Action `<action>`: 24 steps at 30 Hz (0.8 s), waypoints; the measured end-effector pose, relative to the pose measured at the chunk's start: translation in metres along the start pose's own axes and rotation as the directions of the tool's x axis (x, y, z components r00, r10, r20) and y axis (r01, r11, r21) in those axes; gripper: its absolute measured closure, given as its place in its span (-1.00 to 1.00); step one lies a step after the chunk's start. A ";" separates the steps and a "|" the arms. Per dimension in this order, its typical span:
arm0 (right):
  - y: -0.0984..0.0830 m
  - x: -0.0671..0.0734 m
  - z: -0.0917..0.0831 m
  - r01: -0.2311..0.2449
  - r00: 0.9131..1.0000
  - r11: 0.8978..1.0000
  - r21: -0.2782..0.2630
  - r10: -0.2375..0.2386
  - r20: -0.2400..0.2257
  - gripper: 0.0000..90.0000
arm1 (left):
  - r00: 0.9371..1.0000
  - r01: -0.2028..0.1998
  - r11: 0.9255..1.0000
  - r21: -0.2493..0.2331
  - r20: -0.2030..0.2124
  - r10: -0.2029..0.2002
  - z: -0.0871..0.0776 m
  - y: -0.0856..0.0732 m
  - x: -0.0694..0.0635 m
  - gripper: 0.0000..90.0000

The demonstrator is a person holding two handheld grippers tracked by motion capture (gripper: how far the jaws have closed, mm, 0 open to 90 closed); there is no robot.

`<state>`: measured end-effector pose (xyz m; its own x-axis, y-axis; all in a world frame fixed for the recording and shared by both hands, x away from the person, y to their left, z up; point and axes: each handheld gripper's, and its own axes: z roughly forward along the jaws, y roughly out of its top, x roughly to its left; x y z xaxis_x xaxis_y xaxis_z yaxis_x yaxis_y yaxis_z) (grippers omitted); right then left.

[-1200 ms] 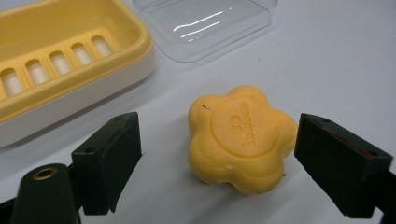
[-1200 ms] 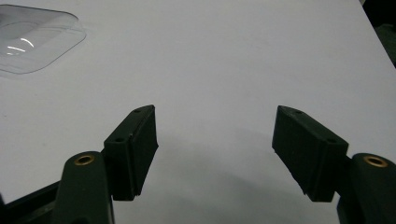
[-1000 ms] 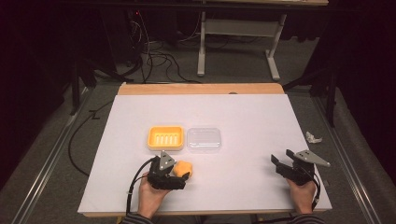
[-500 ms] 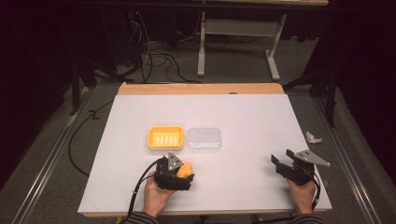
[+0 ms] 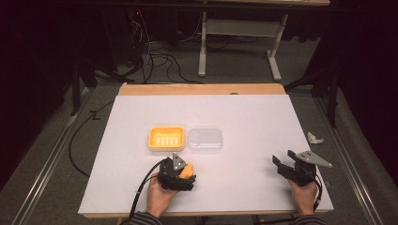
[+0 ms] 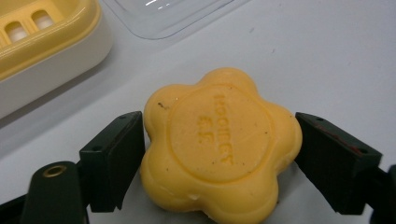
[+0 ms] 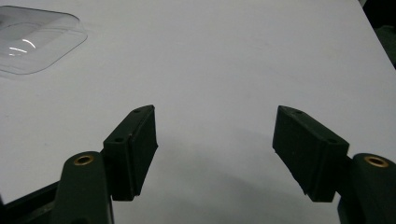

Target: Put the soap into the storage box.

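In the high view, the left gripper [image 5: 183, 172] sat near the table's [image 5: 253, 117] front edge, at about 7 o'clock from the table's middle, held by the person's left hand [image 5: 158, 197], and its jaws stood around the flower-shaped yellow soap [image 5: 186, 170]. The yellow soap dish [image 5: 166, 138] lay at about 11 o'clock from the soap, near it but apart, and the clear plastic lid [image 5: 205, 139] lay just beside the dish at its 3 o'clock. The right gripper [image 5: 288, 167] hovered well apart at about 4 o'clock from the table's middle, held by the right hand [image 5: 302, 194], its jaws spread with nothing between them. A small crumpled white scrap [image 5: 315, 138] lay off the table's right edge, at about 1 o'clock from that gripper. In the left gripper view, the soap [image 6: 218, 144] rested on the white surface between the two black jaws; the left jaw met its side and the right jaw sat against or just beside its opposite lobe, so the gripper was closing around it, though I could not tell how firmly it pinched. The dish [image 6: 46, 42] stood at 10 o'clock and the lid [image 6: 163, 14] at 12 o'clock. In the right gripper view, the jaws stood wide apart over bare table, with the lid [image 7: 32, 42] at 10 o'clock.
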<state>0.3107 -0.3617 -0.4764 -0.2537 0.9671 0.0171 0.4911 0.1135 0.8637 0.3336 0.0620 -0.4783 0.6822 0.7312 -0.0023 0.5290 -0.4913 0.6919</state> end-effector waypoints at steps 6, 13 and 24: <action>0.000 0.000 0.000 0.002 1.000 1.000 -0.001 -0.002 0.001 -0.32 | 1.000 0.000 1.000 -0.003 -0.006 0.000 -0.001 0.000 0.000 -0.42; 0.000 0.000 0.000 0.004 1.000 1.000 0.002 -0.004 0.000 -0.32 | 1.000 -0.013 1.000 -0.007 -0.013 0.013 -0.001 -0.001 -0.001 -0.41; 0.000 0.001 0.000 -0.001 1.000 1.000 0.008 0.001 0.002 -0.33 | 1.000 -0.019 0.999 -0.032 -0.010 0.019 -0.005 0.001 -0.002 -0.40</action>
<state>0.3109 -0.3609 -0.4764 -0.2516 0.9677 0.0167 0.4980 0.1146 0.8596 0.3299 0.0624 -0.4740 0.6871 0.7263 0.0181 0.4994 -0.4903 0.7142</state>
